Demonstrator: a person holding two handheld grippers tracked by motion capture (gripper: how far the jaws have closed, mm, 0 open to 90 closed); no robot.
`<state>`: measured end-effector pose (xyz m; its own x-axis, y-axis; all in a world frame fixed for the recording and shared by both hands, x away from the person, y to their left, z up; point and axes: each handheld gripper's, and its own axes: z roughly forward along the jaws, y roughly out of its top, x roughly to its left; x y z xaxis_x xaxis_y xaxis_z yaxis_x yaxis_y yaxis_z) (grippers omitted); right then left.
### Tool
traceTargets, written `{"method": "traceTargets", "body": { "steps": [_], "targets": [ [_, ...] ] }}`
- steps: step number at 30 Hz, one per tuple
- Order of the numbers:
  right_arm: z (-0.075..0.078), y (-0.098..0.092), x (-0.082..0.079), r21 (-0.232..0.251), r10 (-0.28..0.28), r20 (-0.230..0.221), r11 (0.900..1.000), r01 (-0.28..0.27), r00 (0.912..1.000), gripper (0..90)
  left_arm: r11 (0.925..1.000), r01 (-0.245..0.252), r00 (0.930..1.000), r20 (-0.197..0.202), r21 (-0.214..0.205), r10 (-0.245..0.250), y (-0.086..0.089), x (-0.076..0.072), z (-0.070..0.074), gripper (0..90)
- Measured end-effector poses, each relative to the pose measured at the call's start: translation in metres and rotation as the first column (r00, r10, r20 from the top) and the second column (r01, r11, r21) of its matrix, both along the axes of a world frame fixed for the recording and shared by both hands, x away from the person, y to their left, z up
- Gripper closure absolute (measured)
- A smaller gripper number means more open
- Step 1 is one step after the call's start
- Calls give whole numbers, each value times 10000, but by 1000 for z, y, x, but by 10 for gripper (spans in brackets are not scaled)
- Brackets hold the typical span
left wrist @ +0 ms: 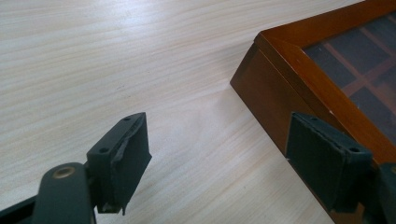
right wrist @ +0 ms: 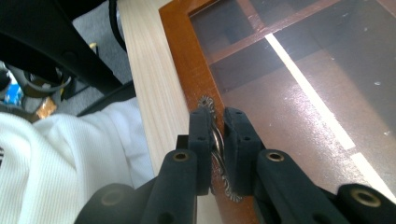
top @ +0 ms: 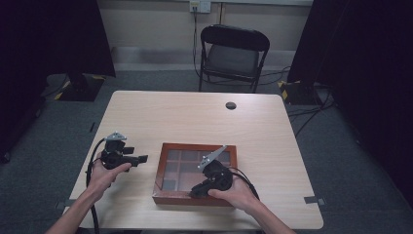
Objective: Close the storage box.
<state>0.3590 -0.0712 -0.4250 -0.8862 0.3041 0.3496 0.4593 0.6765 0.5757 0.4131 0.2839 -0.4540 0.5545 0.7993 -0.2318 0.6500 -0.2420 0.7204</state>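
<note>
I am pinching the metal handle (right wrist: 215, 140) on the near edge of the box (top: 194, 199) with my right gripper (top: 196, 191), jaws narrowed tight on it. My left gripper (top: 141, 159) is hovering just left of the box, jaws wide and holding nothing. The box is sitting on the table (top: 195, 117), near my edge. If I am lifting the glass lid (top: 195, 165) without bracing the box, it may slide, or the thin handle may slip from the pads.

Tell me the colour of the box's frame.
Reddish-brown wood on the box, around a dark glass lid; the right gripper view shows it best.
</note>
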Motion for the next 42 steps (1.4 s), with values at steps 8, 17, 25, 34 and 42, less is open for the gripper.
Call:
{"method": "traceTargets", "body": {
  "steps": [8, 17, 25, 34, 42],
  "targets": [
    [10, -14, 7, 1066, -1181, 473, 9879, 1125, 9919, 508, 10000, -4, 10000, 4, 68, 4, 0, 0, 0, 211],
    [22, -51, 27, 1843, -3553, 542, 9221, 3403, 9332, 277, 9998, 108, 9999, -80, 178, -106, -1, 2, -2, 211],
    [28, -96, 36, 2063, -5190, 933, 8450, 4934, 8497, 145, 9989, 6, 10000, -1, 479, -6, 5, 2, 0, 207],
    [11, -156, 33, 1362, -7063, 1104, 7077, 6933, 6993, 146, 9936, -182, 9993, -306, 1113, 217, 19, -2, -1, 195],
    [-30, -187, 31, -409, -7741, 1619, 6145, 7879, 6121, 148, 9845, -520, 9968, -506, 1673, 613, 28, -9, -20, 189]
  ]
}}
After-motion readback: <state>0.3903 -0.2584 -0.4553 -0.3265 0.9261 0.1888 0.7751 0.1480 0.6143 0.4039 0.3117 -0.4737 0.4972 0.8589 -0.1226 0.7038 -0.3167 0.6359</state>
